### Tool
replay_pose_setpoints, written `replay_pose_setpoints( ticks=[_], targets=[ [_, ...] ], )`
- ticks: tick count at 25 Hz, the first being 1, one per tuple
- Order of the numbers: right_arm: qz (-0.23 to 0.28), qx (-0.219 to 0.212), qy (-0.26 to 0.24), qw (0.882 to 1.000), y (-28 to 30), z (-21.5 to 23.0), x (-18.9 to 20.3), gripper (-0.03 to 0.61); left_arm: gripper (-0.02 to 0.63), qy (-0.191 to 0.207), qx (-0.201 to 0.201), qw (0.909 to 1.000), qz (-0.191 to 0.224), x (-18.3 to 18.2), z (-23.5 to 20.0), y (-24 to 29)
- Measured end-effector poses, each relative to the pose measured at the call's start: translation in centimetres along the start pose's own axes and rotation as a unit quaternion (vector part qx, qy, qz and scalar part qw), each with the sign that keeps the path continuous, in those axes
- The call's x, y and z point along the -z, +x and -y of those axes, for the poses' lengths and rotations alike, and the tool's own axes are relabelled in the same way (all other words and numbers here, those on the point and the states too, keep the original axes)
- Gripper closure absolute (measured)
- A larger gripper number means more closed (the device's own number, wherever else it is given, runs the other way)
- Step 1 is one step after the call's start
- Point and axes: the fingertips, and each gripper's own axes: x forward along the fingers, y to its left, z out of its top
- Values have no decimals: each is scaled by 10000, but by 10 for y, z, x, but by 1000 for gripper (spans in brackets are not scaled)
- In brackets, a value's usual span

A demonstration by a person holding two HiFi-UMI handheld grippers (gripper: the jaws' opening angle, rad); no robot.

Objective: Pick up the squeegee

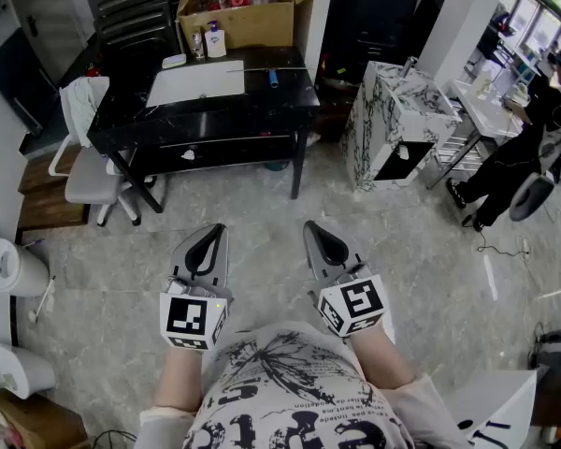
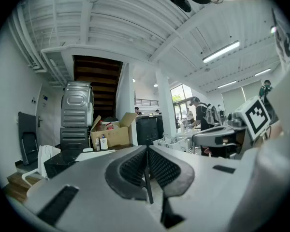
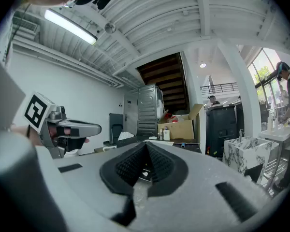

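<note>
Grey tiled floor separates us from the black desk (image 1: 294,96), which stands well ahead. We cannot single out the squeegee with certainty. The likeliest candidate is the small blue item (image 1: 273,78) on the desk top, just right of the white sheet (image 1: 196,83), with its long axis apparently pointing away from us. It lies ahead and between both hands, slightly nearer the line of the right tongs (image 1: 314,226). The left tongs (image 1: 215,229) and the right tongs are both closed and empty, held level. A chair (image 1: 89,178) stands at the desk's left and a marbled cabinet (image 1: 393,120) at its right; neither blocks the approach. We judge that walking forward comes first.
</note>
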Motion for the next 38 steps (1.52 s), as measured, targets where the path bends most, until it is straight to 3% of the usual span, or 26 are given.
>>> replay_pose_setpoints(
  ticks=[14, 23, 30, 38],
  targets=[
    [-136, -2, 291, 9995, -3, 14, 11, 586, 601, -14, 132, 9999, 57, 7, 18, 6],
    [-425, 84, 563, 9975, 27, 24, 36, 586, 601, -59, 179, 9996, -215, 32, 1, 29],
    [-538, 281, 408, 9973, 97, 43, 46, 586, 601, -166, 292, 9990, -283, 51, -49, 83],
    [-734, 674, 294, 9946, 244, 87, 36, 586, 601, -199, 538, 9983, -95, 41, -158, 201]
  ],
)
